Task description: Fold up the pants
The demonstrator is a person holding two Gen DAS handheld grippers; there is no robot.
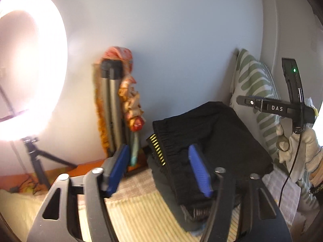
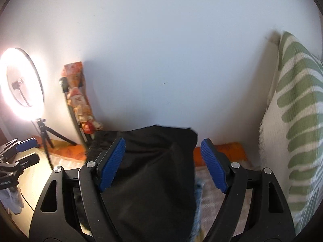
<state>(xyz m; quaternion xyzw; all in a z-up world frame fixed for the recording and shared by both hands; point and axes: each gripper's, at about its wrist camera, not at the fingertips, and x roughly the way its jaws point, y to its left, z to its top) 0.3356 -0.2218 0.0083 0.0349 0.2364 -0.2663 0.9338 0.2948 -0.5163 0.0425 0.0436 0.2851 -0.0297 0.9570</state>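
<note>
The black pants (image 1: 212,139) lie folded in a thick bundle on the bed, elastic waistband with yellow stitching facing left. My left gripper (image 1: 159,169) hangs open just in front of the bundle; its right pad overlaps the waistband edge without pinching it. In the right wrist view the pants (image 2: 149,191) fill the space under my right gripper (image 2: 163,164), whose blue pads stand wide apart and press on nothing. A gloved hand (image 1: 298,149) carries the black frame of the right gripper (image 1: 276,107) at the far right. The left gripper (image 2: 30,151) shows at the left edge.
A lit ring light (image 1: 30,60) on a small tripod (image 1: 38,161) stands at the left by the wall. A folded stand with colourful cloth (image 1: 121,104) leans on the wall. A green-striped pillow (image 2: 292,121) rises on the right. The bed has a pale striped cover (image 1: 137,217).
</note>
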